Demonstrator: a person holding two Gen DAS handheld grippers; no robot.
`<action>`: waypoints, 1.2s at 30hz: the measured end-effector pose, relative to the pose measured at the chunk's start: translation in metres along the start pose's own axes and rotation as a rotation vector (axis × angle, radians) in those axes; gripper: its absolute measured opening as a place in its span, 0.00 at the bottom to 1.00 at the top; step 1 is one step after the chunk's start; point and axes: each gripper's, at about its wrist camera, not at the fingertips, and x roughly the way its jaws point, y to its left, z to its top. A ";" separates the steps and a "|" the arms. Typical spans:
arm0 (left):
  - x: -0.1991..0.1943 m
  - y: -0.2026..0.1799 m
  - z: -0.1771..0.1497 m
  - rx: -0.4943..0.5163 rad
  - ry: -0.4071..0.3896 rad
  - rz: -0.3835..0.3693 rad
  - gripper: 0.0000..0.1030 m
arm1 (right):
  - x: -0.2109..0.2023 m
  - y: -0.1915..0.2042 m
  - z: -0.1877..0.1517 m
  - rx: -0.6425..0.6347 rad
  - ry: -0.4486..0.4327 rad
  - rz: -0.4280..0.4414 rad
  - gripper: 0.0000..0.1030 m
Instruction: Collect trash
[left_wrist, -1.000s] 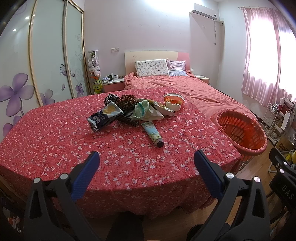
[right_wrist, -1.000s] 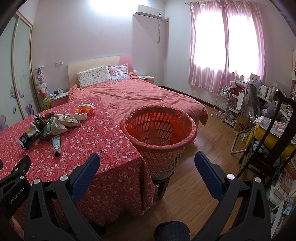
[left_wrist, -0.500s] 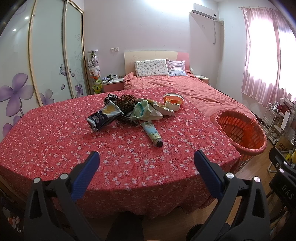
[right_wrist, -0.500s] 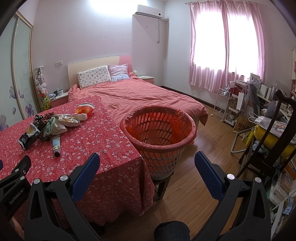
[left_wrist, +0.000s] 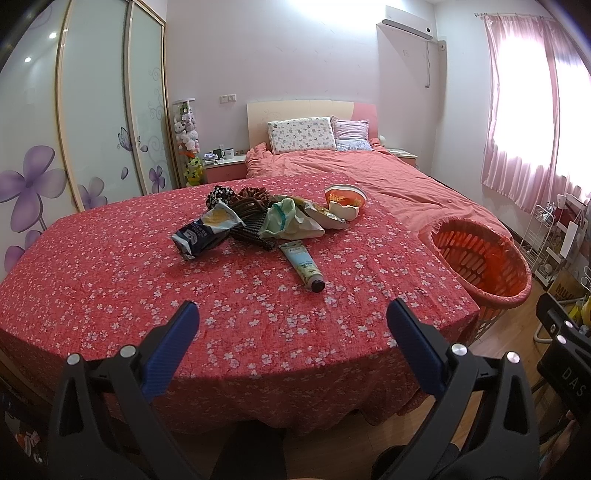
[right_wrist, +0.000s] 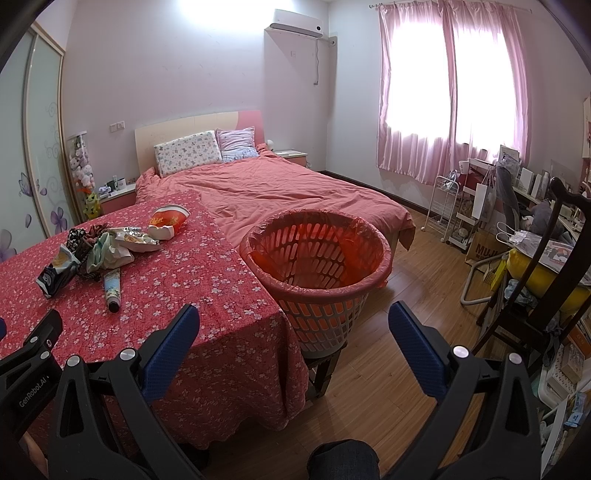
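A heap of trash lies mid-table on the red flowered cloth (left_wrist: 110, 280): a dark snack bag (left_wrist: 205, 232), a crumpled green-white wrapper (left_wrist: 286, 221), a red paper cup (left_wrist: 343, 195) and a tube (left_wrist: 303, 264) lying nearest me. The same heap shows at the left of the right wrist view, with the tube (right_wrist: 112, 286). An orange laundry basket lined with a red bag (right_wrist: 314, 254) stands at the table's right edge (left_wrist: 480, 258). My left gripper (left_wrist: 291, 328) is open and empty above the near table edge. My right gripper (right_wrist: 291, 328) is open and empty, in front of the basket.
A bed with a pink cover (right_wrist: 288, 192) lies behind the table. A wardrobe with flower panels (left_wrist: 74, 122) is at the left. A chair (right_wrist: 546, 280), a wire rack (right_wrist: 443, 210) and clutter line the right wall over a wooden floor (right_wrist: 399, 350).
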 end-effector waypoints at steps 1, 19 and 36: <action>0.000 0.000 0.000 0.000 0.000 0.000 0.96 | 0.000 0.000 0.000 0.000 0.000 0.000 0.98; 0.003 -0.002 0.000 -0.001 0.001 -0.001 0.96 | -0.001 0.000 0.000 0.000 0.000 0.000 0.98; 0.021 0.014 0.003 -0.035 0.025 0.034 0.96 | 0.010 0.009 0.004 -0.010 0.021 0.025 0.98</action>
